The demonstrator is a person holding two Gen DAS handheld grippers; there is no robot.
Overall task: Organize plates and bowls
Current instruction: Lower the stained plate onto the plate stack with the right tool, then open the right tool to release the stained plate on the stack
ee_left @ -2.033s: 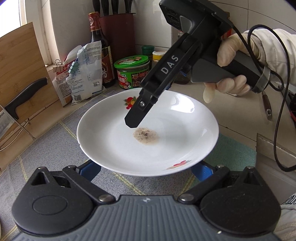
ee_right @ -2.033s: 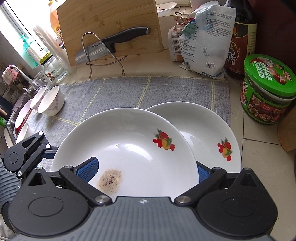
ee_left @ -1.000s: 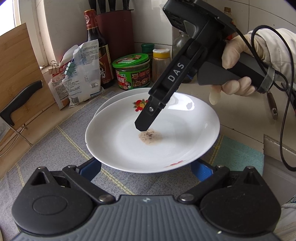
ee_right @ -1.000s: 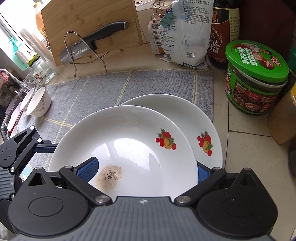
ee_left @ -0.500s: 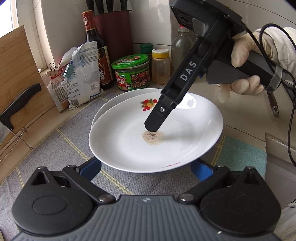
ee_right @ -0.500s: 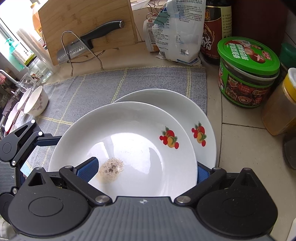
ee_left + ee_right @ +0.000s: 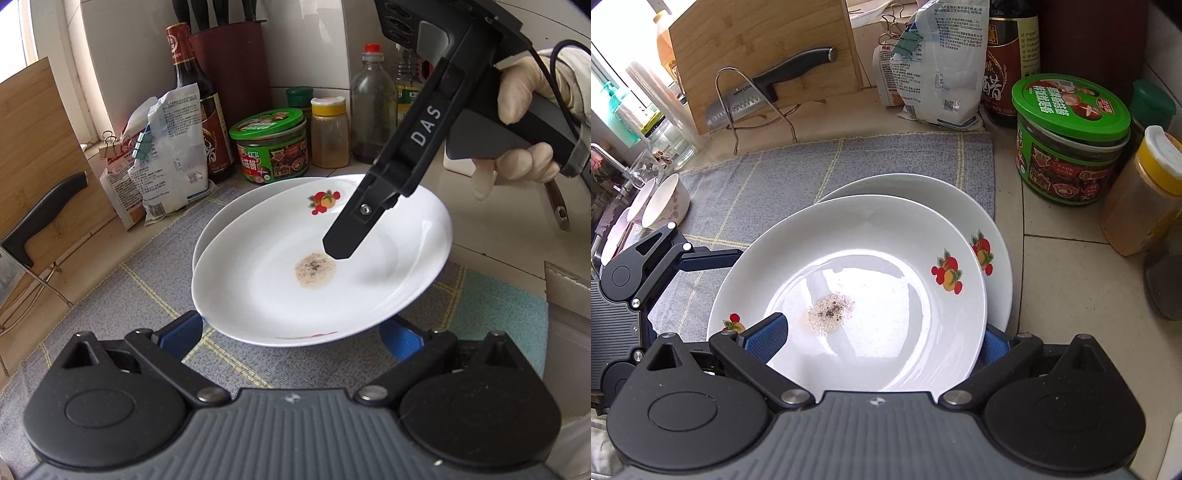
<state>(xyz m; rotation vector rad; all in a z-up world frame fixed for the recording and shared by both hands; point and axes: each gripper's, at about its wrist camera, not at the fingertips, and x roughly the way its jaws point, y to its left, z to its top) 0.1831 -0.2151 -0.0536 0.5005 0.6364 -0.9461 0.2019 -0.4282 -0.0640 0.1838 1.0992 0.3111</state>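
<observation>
Plate with the peppery smear (image 7: 871, 236) pinched at its near rim in right gripper (image 7: 879, 338), one finger over, one under; left gripper (image 7: 290, 336) spread wide, pads low beside the near edge, gripping nothing; now carried further back, almost square over second plate (image 7: 923, 188) on grey mat (image 7: 775, 177); touching or not, cannot tell; probably only lowering left; green-lidded jar (image 7: 1067, 140) close beyond.

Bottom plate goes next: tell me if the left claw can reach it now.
Probably not: the dirty plate, held in the right claw, covers the bottom plate except its far rim.
</observation>
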